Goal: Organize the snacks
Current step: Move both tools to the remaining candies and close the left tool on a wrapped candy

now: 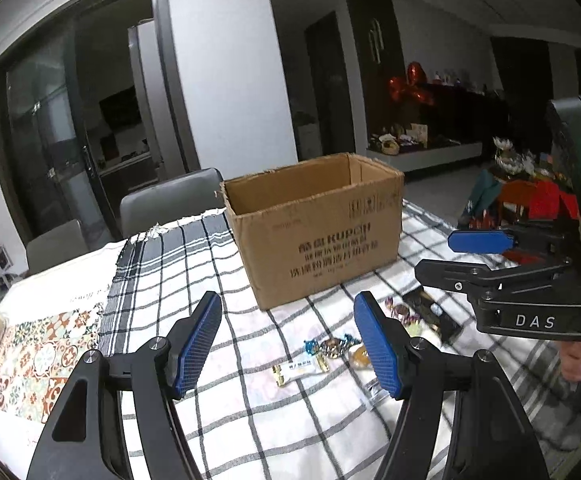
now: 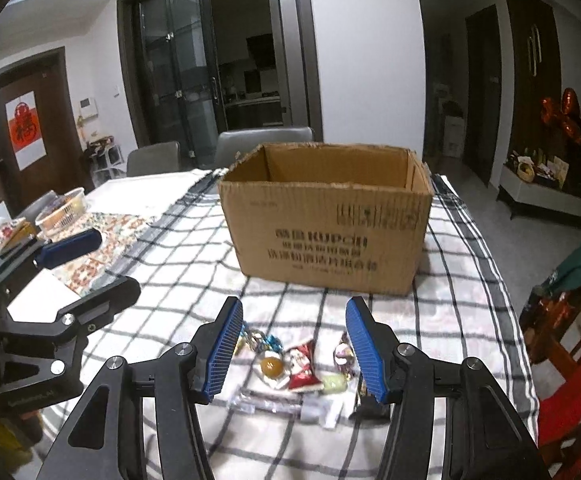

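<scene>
Both claws tilted down over the desk (image 2: 470, 240). Left claw (image 1: 286, 348) wide apart, empty. Right claw (image 2: 290, 348) roughly half spread, empty. Snacks (image 2: 302, 368) loose on the checked cloth, just ahead of the cardboard box (image 2: 326, 224).

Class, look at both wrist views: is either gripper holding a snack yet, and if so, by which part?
Nothing is held. The left gripper and right gripper both stand open and empty above the wrapped snacks on the checked cloth.
</scene>
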The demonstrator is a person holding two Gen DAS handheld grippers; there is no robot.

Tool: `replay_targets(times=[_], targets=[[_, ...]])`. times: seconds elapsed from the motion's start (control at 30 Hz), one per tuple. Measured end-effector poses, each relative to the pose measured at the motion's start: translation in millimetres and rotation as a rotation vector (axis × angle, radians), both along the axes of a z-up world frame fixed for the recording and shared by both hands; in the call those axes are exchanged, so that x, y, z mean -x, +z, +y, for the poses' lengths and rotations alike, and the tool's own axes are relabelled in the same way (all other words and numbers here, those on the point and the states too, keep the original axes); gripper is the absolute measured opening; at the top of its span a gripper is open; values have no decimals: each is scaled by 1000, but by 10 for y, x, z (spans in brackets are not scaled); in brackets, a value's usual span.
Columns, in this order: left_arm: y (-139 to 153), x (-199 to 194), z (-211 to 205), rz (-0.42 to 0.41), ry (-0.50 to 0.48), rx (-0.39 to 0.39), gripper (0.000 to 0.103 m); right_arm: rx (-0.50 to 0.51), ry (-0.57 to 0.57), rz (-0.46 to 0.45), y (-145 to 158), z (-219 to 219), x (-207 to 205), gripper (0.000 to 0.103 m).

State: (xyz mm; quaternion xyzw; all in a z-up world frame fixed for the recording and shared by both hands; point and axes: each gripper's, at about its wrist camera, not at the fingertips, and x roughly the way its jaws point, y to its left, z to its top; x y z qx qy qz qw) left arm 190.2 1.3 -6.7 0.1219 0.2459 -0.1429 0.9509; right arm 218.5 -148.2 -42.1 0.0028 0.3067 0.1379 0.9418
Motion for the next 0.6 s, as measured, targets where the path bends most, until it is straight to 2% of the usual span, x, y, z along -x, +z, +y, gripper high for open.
replay_targets(times=[0.3,0.47,0.6], targets=[[-329,-47,-126,26,-100,-95,67,41,21,51,-355,61,-16,55],[-498,-221,-176,60,-142,-123,60,32,19,92,-529,90,-139,54],[-605,-339,-241,75,-189,-150,57,36,32,115,-641,146,-219,49]])
